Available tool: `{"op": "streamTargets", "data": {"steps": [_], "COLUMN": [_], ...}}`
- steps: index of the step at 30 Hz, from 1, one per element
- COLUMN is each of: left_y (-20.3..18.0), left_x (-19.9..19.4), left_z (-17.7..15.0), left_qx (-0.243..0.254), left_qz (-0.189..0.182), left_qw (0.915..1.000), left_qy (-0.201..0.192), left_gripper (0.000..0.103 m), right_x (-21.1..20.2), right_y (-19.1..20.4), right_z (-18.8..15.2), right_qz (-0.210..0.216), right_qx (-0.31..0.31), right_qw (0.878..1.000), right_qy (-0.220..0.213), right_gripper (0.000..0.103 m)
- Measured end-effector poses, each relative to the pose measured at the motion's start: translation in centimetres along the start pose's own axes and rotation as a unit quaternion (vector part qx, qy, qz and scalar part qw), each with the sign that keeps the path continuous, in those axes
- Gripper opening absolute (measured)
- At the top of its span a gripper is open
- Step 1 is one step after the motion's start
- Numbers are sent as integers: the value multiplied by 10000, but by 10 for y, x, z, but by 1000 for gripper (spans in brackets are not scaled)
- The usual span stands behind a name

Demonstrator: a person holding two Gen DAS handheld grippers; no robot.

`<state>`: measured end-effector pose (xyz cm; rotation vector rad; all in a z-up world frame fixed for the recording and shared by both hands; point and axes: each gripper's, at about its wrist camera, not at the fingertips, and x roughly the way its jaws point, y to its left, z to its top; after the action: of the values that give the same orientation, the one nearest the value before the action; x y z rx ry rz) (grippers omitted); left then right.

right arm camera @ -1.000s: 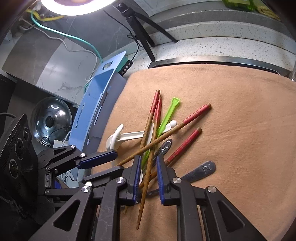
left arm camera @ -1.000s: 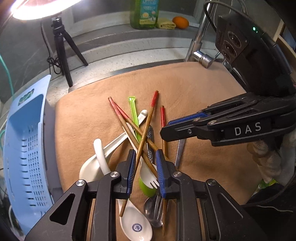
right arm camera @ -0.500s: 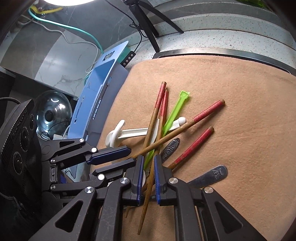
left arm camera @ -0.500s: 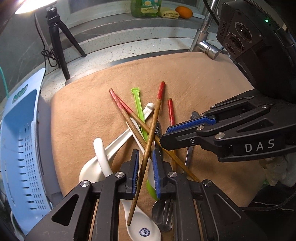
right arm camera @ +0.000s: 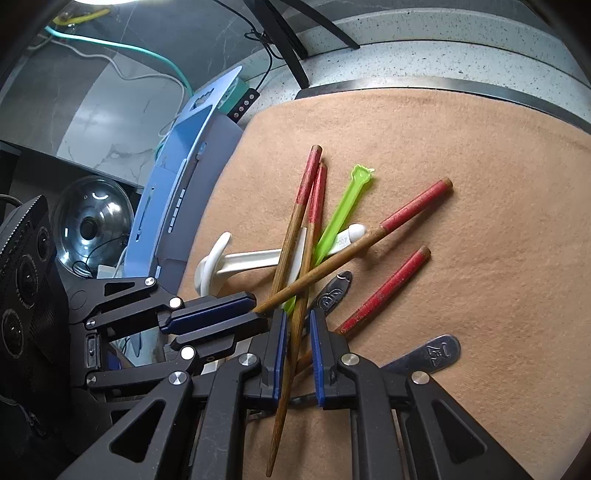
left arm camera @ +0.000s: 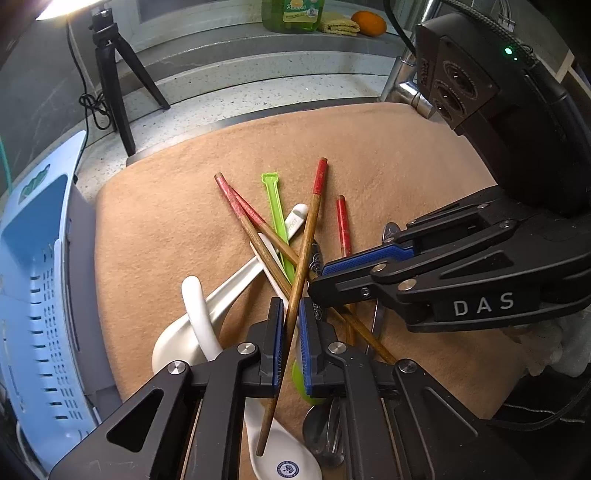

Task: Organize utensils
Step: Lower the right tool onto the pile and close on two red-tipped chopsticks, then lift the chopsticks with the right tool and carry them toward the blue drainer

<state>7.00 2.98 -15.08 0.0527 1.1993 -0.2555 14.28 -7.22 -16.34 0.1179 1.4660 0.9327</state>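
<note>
Red-tipped wooden chopsticks, white ceramic spoons (left arm camera: 199, 325), a green plastic spoon (left arm camera: 275, 206) and metal utensils lie in a heap on a tan cloth (left arm camera: 166, 221). My left gripper (left arm camera: 291, 325) is shut on one chopstick (left arm camera: 308, 240), which runs up between its fingers and is raised at the near end. My right gripper (right arm camera: 295, 332) is shut on another chopstick (right arm camera: 306, 236). In the left wrist view the right gripper (left arm camera: 321, 280) comes in from the right, tips over the heap. In the right wrist view the left gripper (right arm camera: 255, 306) sits at the left.
A light blue slotted basket (left arm camera: 33, 295) stands at the cloth's left edge, and shows in the right wrist view too (right arm camera: 184, 155). A black tripod (left arm camera: 110, 74), a tap (left arm camera: 402, 85), a green bottle (left arm camera: 291, 14) and an orange (left arm camera: 367, 23) stand behind. A metal lid (right arm camera: 92, 221) lies past the basket.
Both grippers closed further onto their chopsticks and lifted the near ends; the left gripper's chopstick swung more upright across the pile. The cameras rose a little.
</note>
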Motion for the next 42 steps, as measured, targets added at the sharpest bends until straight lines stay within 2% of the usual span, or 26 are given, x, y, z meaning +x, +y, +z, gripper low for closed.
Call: {"op": "streamTargets", "data": {"steps": [7,15,20,26,35,38,42], "left_y": [0,3,5,8,17,13,3], "left_x": [0,-9,-11,-15,-30,-22,-10], "left_z": [-2,-14,-24,-36,-50,-48,-42], "left_qx": [-159,-697,-1079,-1562,-1962,-1795,-1400], "left_qz": [-22,-248,-485,-792,-905,-790,-632], "left_qw": [9998,9968,9919,9824,9720,9779,9873], "left_qy": [-85,-306,-452,-655,-925,-727,-397], "left_gripper": [5,5,5,5,5,5,5], "right_x": [4,-7,-13,-27,-51,-50,-43], "right_y": [0,-8,-14,-30,-35,-29,-27], "right_z": [-2,-10,-18,-34,-47,-43,-43], "right_qz": [47,212,377,644,524,342,317], "right_qx": [75,319,523,910,919,746,725], "right_qw": [10000,9991,9976,9929,9919,9942,9950], "right_qy": [24,-176,-239,-419,-704,-693,-604], "right_gripper": [8,6,6,6,6,6,6]}}
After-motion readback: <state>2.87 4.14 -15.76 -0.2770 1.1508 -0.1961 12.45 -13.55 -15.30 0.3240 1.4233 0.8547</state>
